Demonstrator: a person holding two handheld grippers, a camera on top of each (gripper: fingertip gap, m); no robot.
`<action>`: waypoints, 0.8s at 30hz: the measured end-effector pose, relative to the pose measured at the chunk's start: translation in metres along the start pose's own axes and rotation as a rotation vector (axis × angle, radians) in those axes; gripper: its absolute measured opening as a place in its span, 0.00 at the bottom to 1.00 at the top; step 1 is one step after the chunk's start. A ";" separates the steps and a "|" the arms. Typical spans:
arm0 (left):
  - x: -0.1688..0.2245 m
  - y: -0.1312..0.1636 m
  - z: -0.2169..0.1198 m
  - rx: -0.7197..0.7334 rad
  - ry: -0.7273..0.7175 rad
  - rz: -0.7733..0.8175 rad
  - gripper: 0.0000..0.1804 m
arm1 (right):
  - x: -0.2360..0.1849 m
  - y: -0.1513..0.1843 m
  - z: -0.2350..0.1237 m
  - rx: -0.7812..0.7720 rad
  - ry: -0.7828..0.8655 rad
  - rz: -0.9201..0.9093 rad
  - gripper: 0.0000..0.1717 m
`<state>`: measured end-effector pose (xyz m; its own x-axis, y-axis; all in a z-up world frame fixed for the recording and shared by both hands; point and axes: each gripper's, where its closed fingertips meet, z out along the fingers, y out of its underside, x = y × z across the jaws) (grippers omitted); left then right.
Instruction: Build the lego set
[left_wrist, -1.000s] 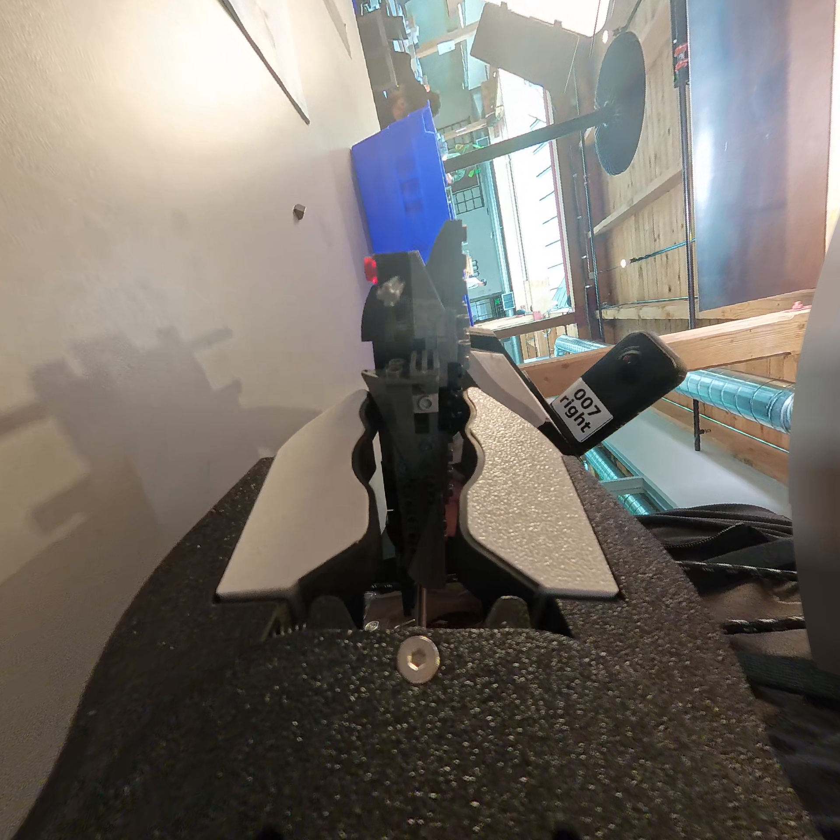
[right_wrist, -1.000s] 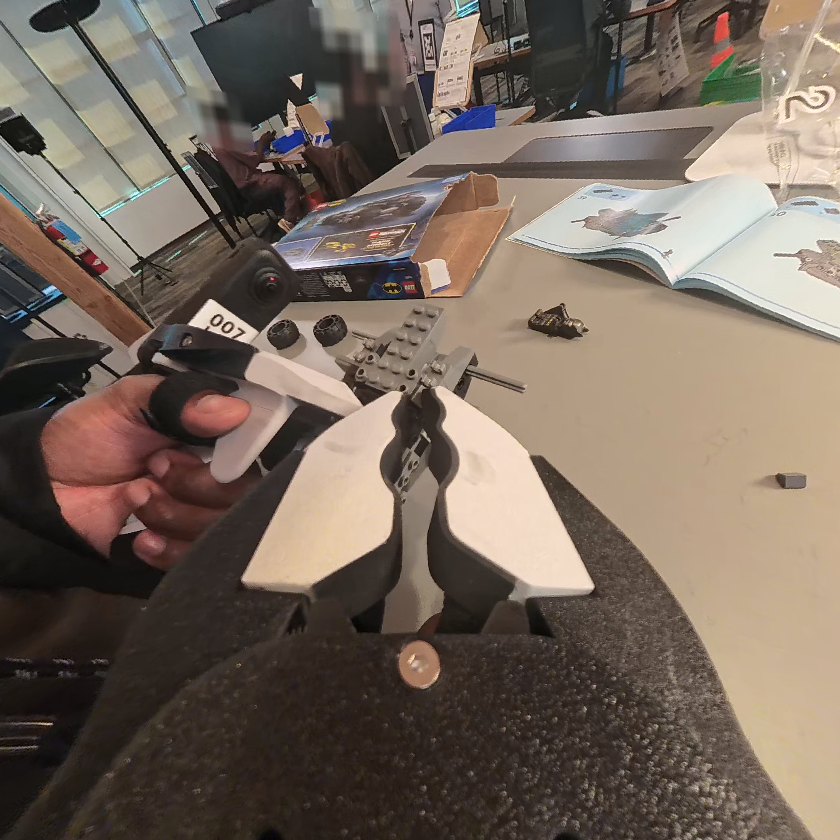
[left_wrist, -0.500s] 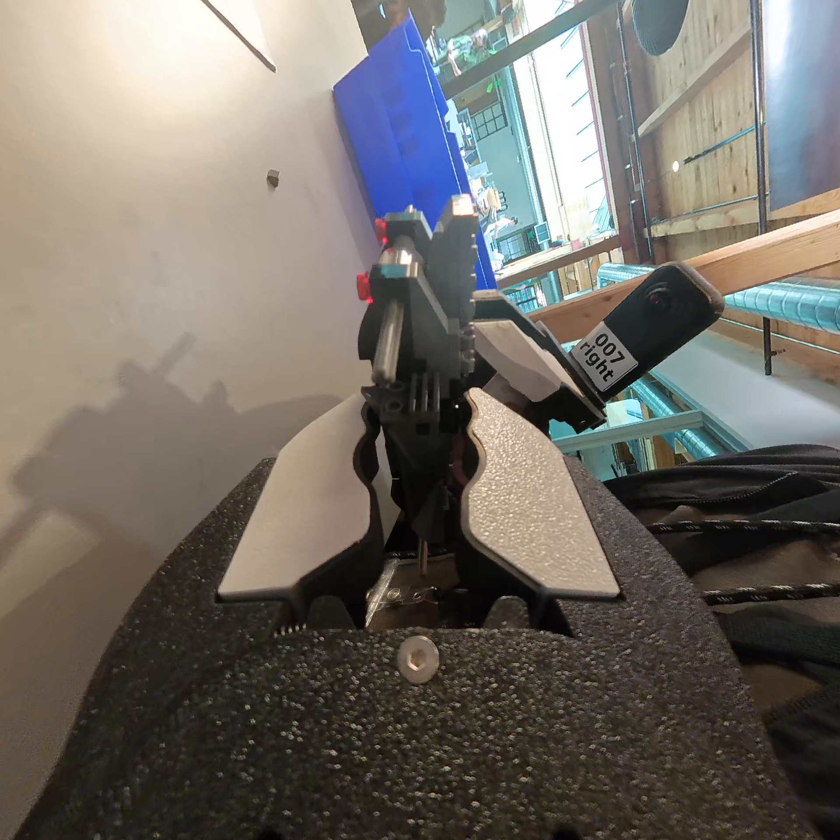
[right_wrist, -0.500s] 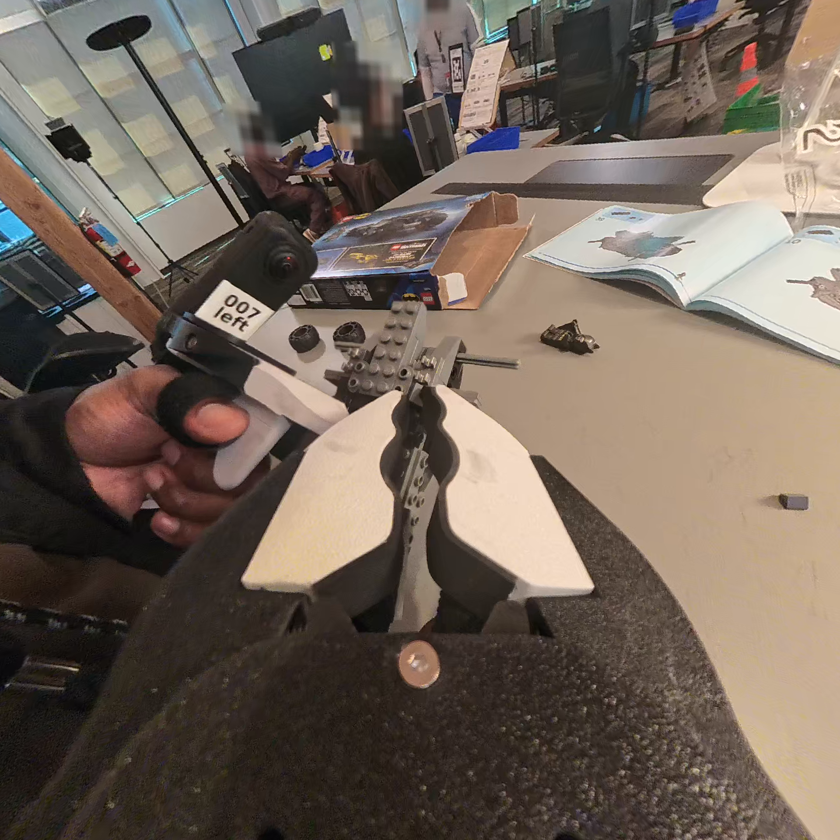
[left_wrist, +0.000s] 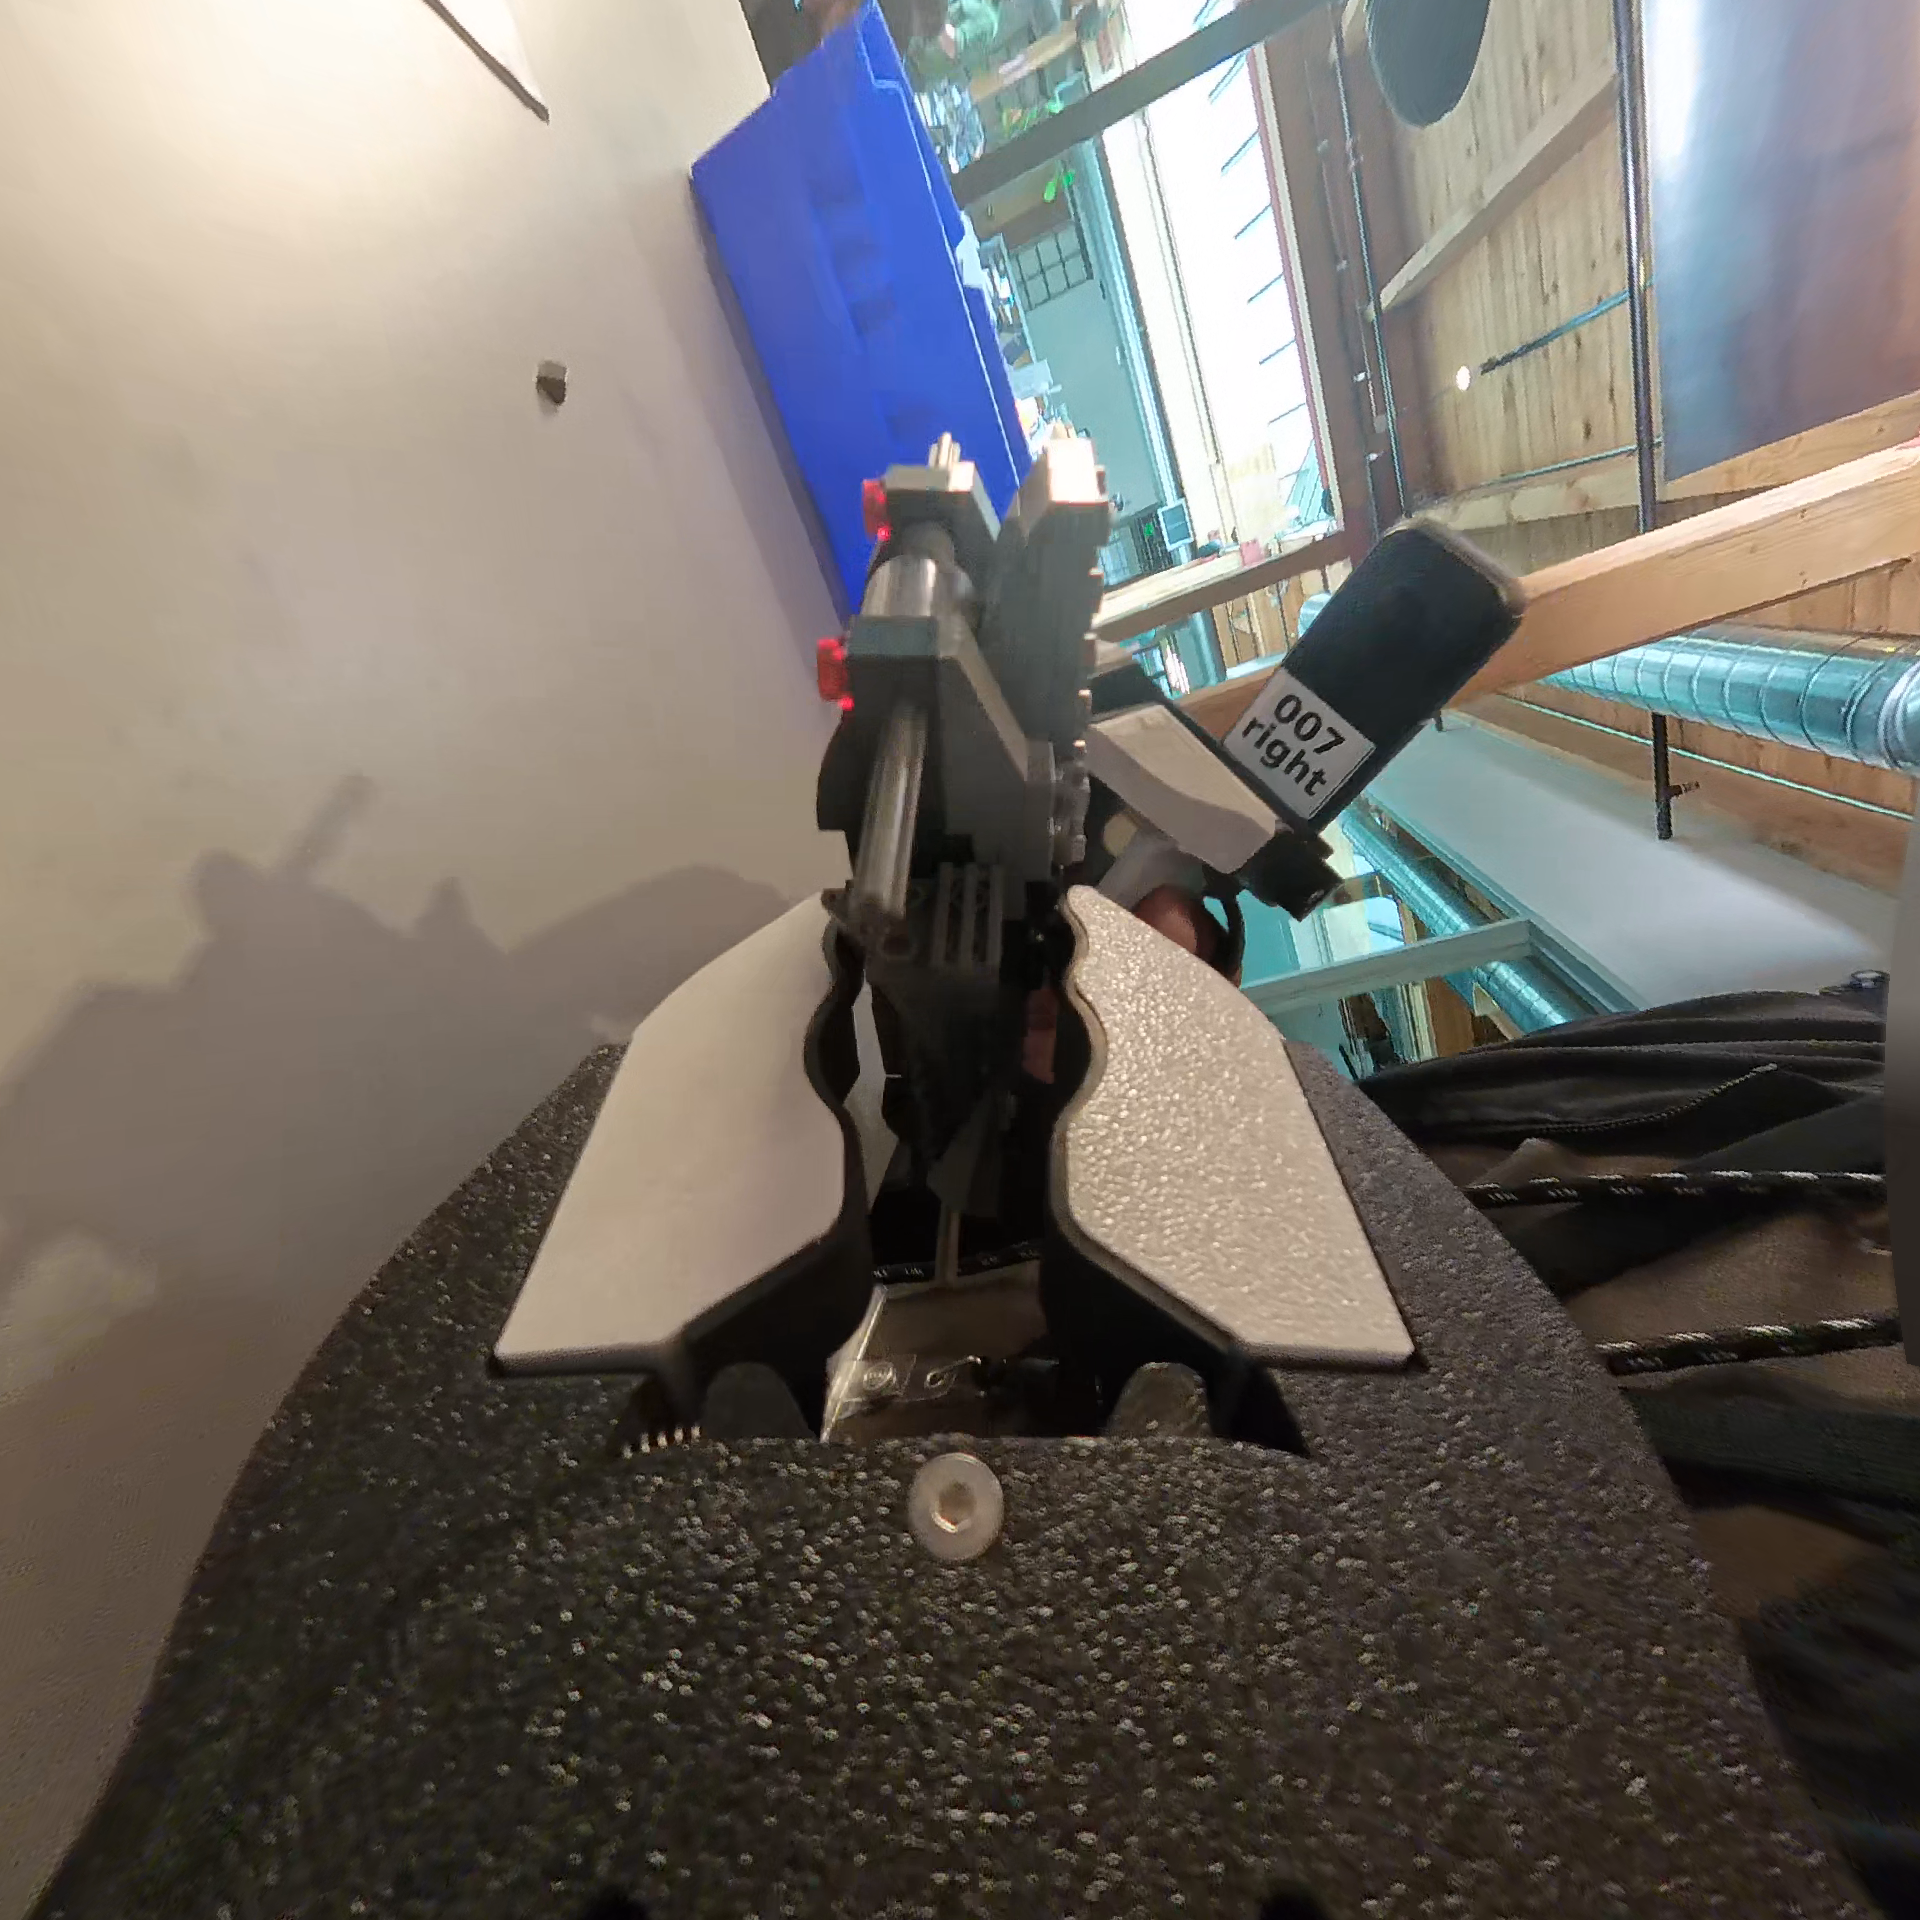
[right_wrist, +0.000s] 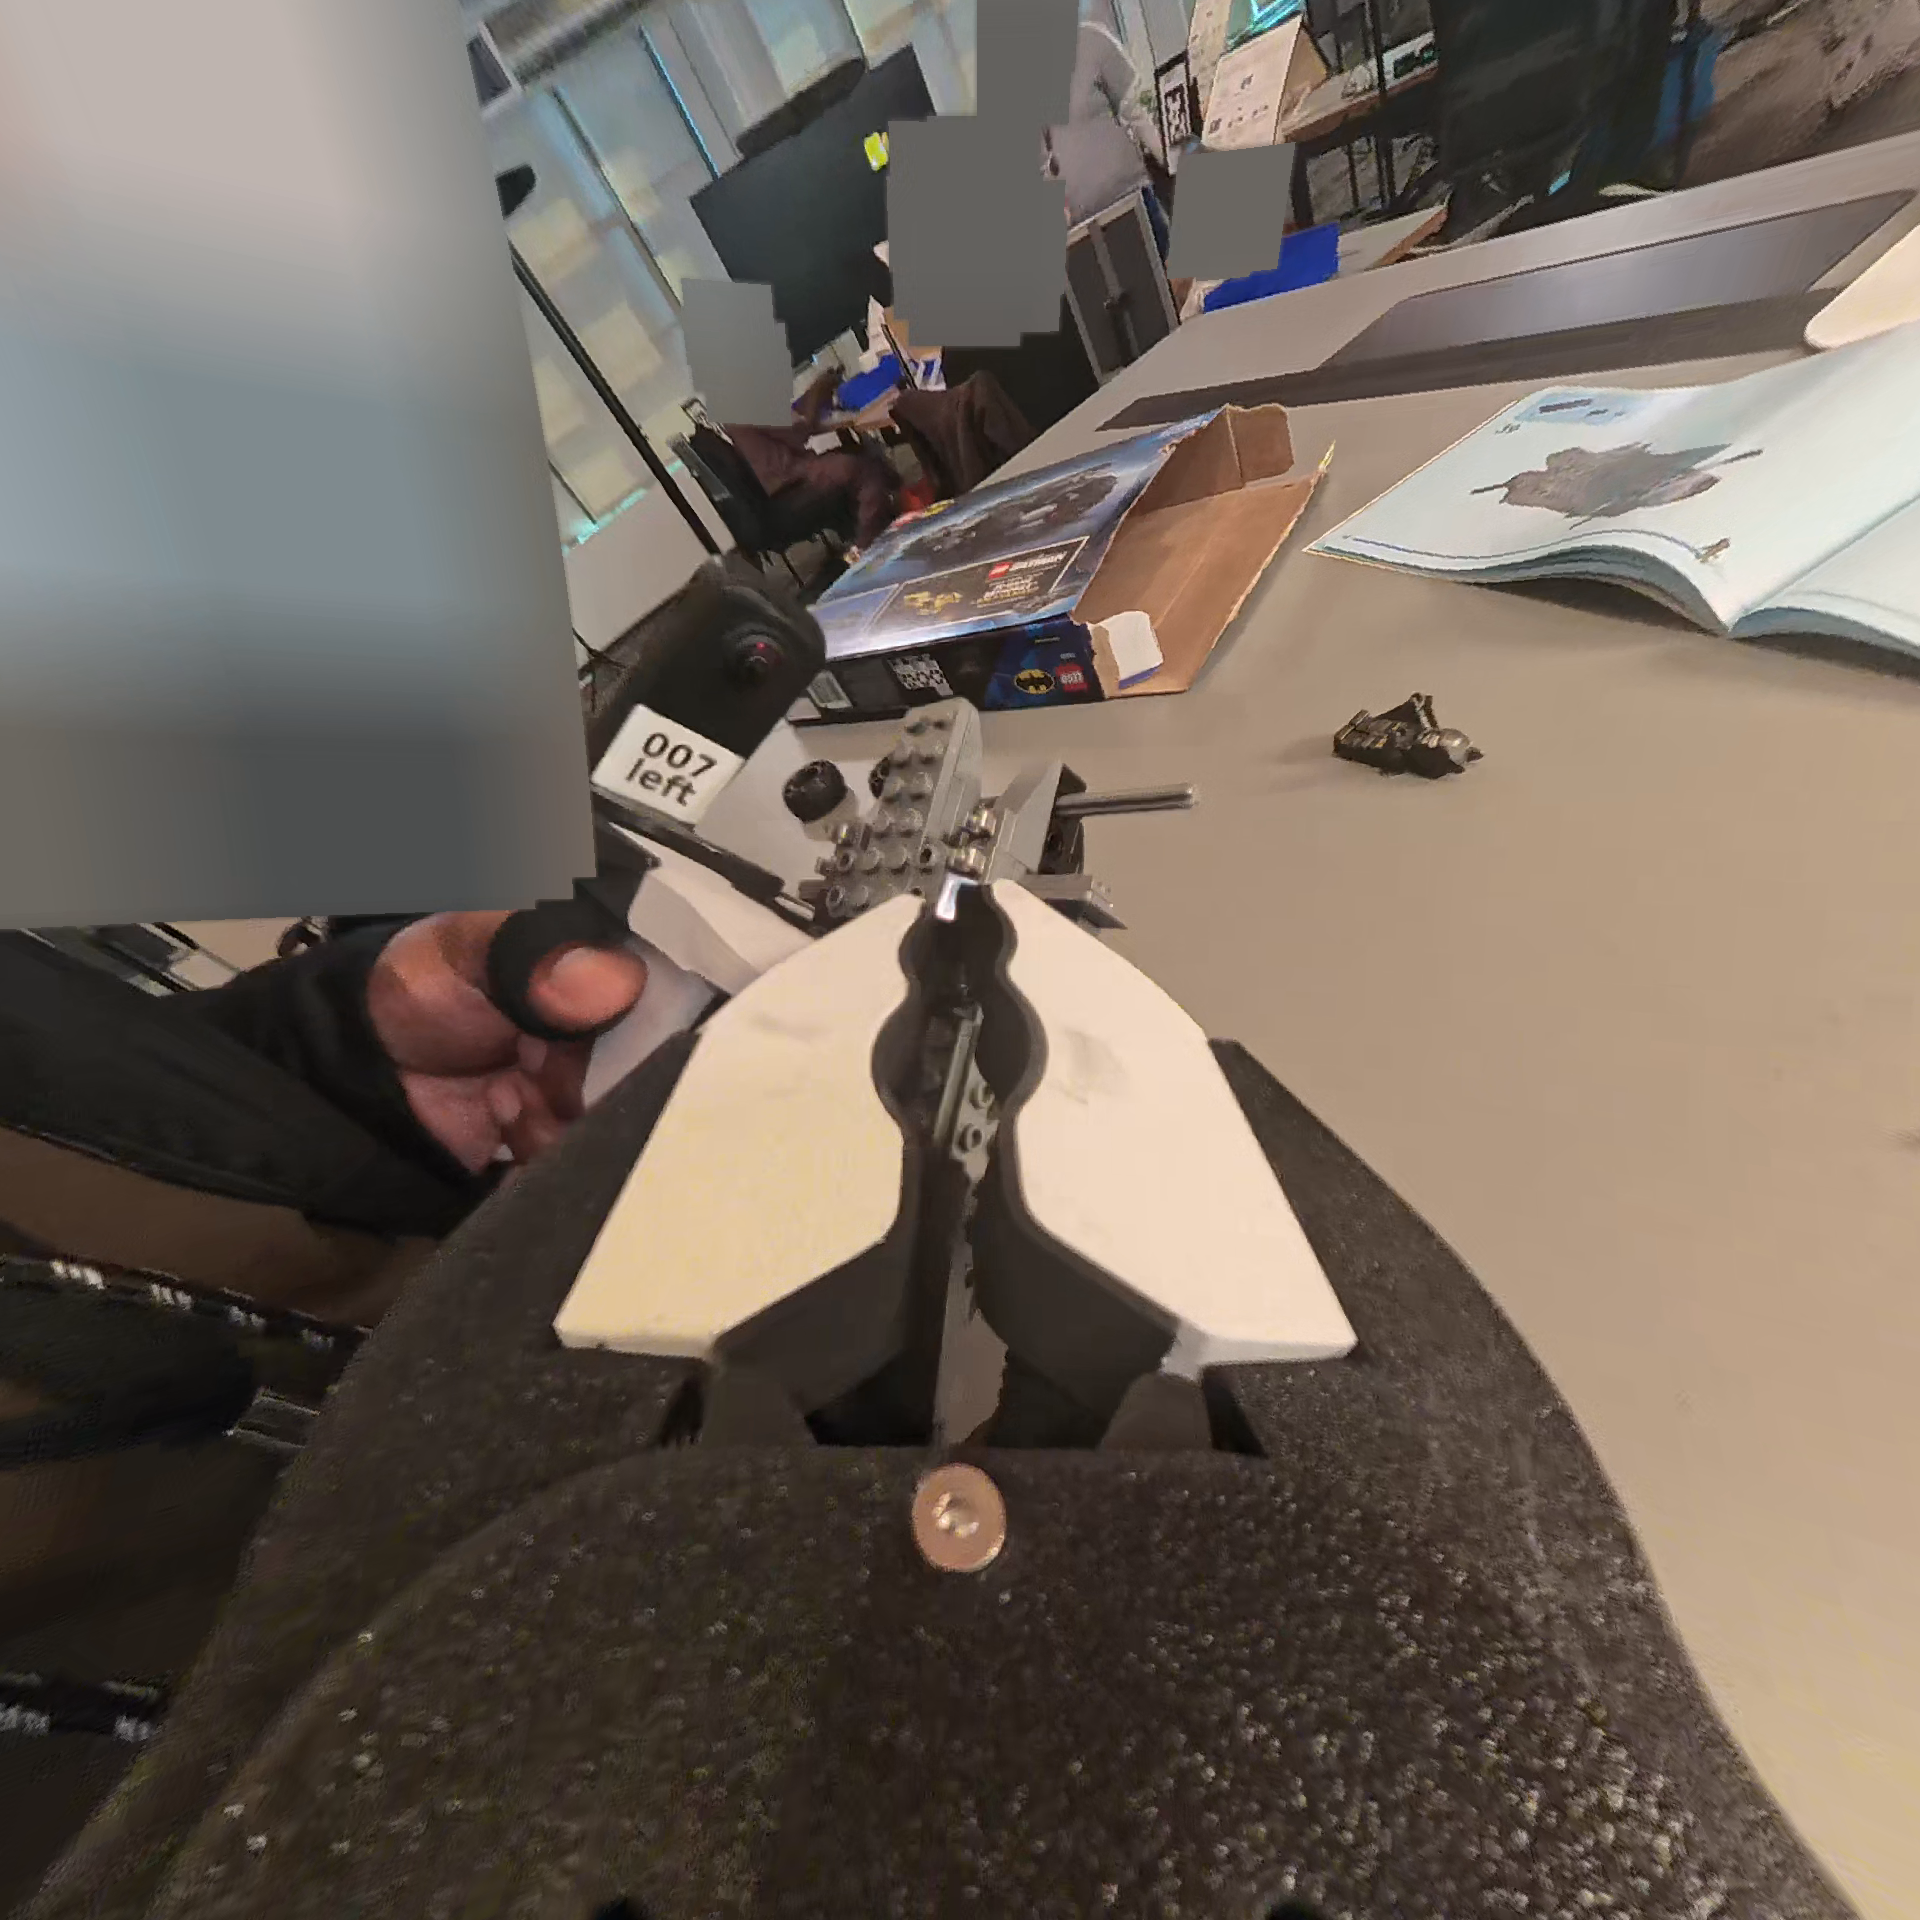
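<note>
Left wrist view, camera rolled sideways. The left gripper (left_wrist: 951, 940) is clamped on a dark grey brick model (left_wrist: 961, 727) at centre frame; both textured pads press the model's black lower section, jaws held part-way apart by its width. A metal axle (left_wrist: 894, 800) runs along the model's left side, with two small red studs (left_wrist: 831, 665) above it. The grey table (left_wrist: 312, 623) fills the left of the frame, with the model's shadow on it; a blue bin (left_wrist: 852, 291) sits at upper centre. A small dark piece (left_wrist: 551, 379) lies alone on the table at upper left.

The right gripper (left_wrist: 1174, 790) enters from right of centre, its fingers against the model's right flank — exact contact not resolvable from this side.

Right wrist view. The right gripper (right_wrist: 961, 904) is nearly closed on a thin grey plate (right_wrist: 966, 1091) that runs back between its fingers; the plate's front end meets the studded grey top of the same model (right_wrist: 914, 821) just above centre frame. The axle (right_wrist: 1132, 798) projects to the right. The left gripper (right_wrist: 686, 914) comes in from the left, a hand (right_wrist: 468, 1029) on its grip at mid-left.

On the table (right_wrist: 1558, 1039): an opened cardboard set box (right_wrist: 1039, 582) at upper centre, an open instruction booklet (right_wrist: 1662, 520) at upper right, a small black sub-assembly (right_wrist: 1403, 738) right of the model, two black wheels (right_wrist: 816, 795) just left of it.
</note>
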<state>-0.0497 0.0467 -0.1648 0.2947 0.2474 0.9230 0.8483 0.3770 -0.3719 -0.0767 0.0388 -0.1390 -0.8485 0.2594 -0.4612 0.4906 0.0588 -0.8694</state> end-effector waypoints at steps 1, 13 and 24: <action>-0.001 -0.002 0.000 0.022 -0.002 0.007 0.20 | -0.001 -0.001 0.000 0.010 -0.014 0.012 0.00; -0.004 -0.011 -0.003 0.168 0.057 -0.007 0.19 | 0.000 0.001 0.001 0.031 0.062 -0.031 0.00; 0.002 -0.010 0.001 0.154 0.000 0.110 0.19 | 0.010 -0.006 -0.005 0.063 0.170 -0.113 0.00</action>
<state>-0.0578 0.0440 -0.1595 0.3821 0.2942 0.8760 0.7338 0.4796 -0.4811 -0.0873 0.0457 -0.1372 -0.8494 0.4134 -0.3281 0.3761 0.0378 -0.9258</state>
